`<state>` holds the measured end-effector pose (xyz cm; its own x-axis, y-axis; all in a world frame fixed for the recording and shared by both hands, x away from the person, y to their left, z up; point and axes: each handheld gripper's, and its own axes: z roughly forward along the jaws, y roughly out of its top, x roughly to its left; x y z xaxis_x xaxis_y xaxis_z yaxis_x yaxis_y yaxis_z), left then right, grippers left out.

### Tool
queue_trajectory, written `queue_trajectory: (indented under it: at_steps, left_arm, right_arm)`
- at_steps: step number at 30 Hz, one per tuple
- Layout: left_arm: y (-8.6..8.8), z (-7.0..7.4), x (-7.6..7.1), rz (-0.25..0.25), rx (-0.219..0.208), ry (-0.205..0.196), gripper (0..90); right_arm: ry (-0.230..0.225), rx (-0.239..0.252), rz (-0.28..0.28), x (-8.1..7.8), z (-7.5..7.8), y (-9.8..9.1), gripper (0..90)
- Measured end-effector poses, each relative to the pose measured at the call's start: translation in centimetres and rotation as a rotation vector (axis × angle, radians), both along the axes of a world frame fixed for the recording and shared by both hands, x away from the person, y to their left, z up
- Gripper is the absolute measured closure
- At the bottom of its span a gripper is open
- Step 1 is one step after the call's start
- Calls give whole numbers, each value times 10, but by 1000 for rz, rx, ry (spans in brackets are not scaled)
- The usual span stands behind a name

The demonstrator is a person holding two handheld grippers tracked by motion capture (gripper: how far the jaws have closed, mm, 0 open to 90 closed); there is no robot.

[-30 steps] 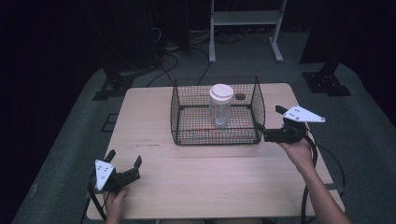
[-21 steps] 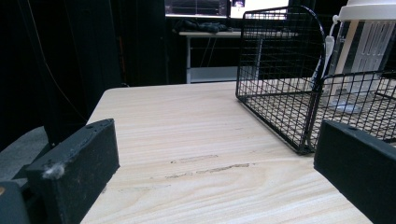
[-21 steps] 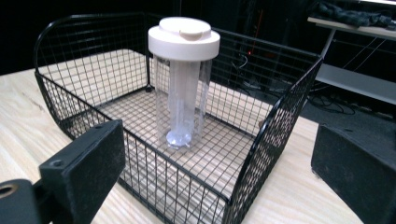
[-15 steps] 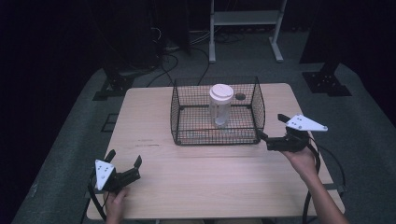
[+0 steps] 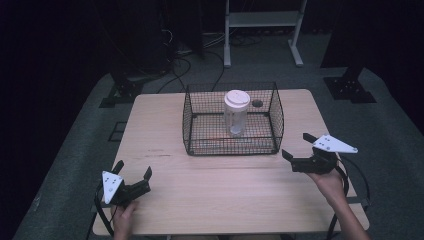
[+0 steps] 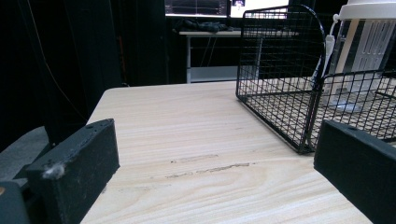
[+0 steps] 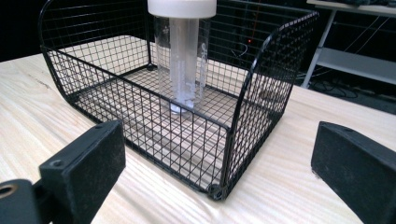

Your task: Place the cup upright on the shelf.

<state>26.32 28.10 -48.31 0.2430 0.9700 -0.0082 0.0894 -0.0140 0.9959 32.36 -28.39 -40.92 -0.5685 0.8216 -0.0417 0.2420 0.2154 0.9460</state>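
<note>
Clear plastic white-lidded jar (image 5: 236, 113) stands in black wire basket (image 5: 200, 142); right gripper (image 5: 300, 151), fingers released, at basket's 4 o'clock; judged next: reach in, grasp.

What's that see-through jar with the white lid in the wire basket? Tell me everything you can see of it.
The jar is a tall, clear, plastic-looking container with ribbed walls and a round white lid, shut on top. It stands upright on the floor of the black wire basket, toward the back and apart from the basket's walls. It looks empty, though I can't be sure. The lid rises above the basket's rim. Neither gripper touches it.
</note>
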Motion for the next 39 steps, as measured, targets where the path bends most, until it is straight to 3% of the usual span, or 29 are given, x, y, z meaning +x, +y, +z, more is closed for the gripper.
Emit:
queue_trajectory:
  at_steps: [13,39]
  left_arm:
    - [-1,0,0,2,5,1,0]
    - [-1,0,0,2,6,1,0]
  right_arm:
    - [28,4,-13,-12,-19,-9,24]
    - [51,20,-31,-33,-40,-23,25]
